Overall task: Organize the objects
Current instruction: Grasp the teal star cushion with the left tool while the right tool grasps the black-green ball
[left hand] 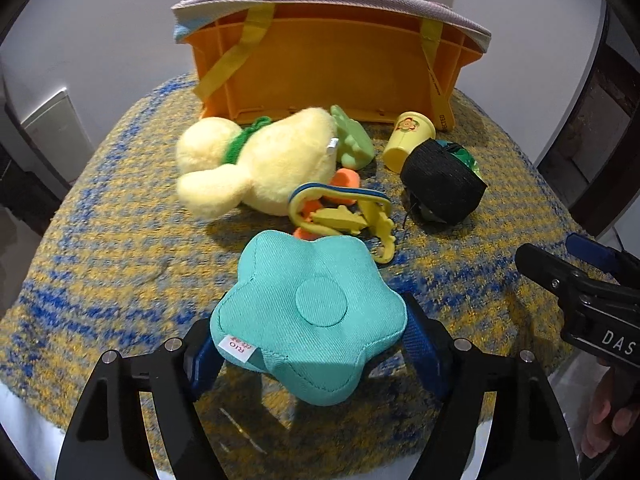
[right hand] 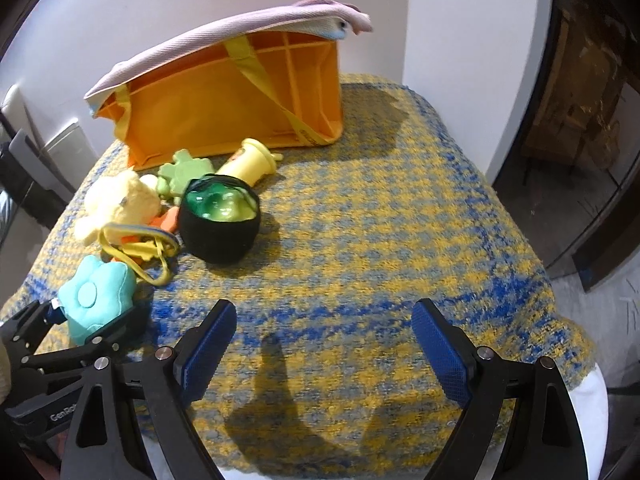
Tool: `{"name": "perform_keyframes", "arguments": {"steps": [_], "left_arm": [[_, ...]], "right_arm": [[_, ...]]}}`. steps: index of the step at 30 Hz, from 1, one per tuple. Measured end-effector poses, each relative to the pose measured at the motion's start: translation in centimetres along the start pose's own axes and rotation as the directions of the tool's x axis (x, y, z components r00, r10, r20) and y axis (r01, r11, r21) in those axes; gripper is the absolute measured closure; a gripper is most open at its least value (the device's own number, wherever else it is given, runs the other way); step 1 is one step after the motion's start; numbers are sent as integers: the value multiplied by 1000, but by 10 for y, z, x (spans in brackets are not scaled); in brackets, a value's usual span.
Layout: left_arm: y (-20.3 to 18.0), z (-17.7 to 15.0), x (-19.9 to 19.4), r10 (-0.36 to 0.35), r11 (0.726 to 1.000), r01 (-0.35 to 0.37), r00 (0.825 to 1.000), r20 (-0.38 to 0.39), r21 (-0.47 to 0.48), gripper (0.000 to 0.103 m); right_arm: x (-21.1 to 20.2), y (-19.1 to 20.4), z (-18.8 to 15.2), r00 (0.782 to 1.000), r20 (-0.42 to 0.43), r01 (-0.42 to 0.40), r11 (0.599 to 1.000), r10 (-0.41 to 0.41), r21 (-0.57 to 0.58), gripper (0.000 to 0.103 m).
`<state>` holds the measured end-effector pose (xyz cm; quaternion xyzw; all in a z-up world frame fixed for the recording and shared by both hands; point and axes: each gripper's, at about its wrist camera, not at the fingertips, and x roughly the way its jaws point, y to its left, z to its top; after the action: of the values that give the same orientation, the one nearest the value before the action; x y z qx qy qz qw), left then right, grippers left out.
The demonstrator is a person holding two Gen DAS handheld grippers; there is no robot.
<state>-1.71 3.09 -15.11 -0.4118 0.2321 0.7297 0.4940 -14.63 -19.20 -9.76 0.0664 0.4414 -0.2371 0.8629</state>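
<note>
A teal flower-shaped plush [left hand: 312, 320] [right hand: 98, 296] sits between the blue pads of my left gripper [left hand: 312, 344] [right hand: 90, 320], which is shut on it near the table's front edge. Behind it lie a yellow plush duck [left hand: 256, 160], a yellow plastic key ring toy [left hand: 344, 216], a green plastic toy [left hand: 352, 140], a yellow cup [left hand: 408, 136] on its side and a black pouch [right hand: 218, 220] with green pieces inside. My right gripper [right hand: 324, 320] [left hand: 556, 252] hovers open over bare cloth to the right, holding nothing.
An orange bin [right hand: 224, 108] lies tipped on its side at the back, with yellow straps and a pink cloth draped over it. A yellow and blue knitted cloth [right hand: 360, 220] covers the round table. A white wall stands behind and a dark doorway to the right.
</note>
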Motion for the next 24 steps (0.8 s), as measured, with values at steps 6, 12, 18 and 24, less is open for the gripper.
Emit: {"name": "perform_keyframes", "arguments": {"steps": [6,12,18,24], "left_arm": [[8,0,-16,47,999,-47,997,60,4,25],[6,6,-16,52,999,-52,996,70,2,25],[21,12,-25,53,998,-49,993,102,-37,25],[37,20,-28,61,996,-53,992,114,-77,25]], "right_arm": [[-8,16,3,999,49,-14,998,17,-62,14],[-13,22,8,998,62,-17,997,22,-79,14],[-17,26,18,998,62,-10,997,15,-80,14],[-12,39,29,999,48,-5,996,10,-92,14]]}}
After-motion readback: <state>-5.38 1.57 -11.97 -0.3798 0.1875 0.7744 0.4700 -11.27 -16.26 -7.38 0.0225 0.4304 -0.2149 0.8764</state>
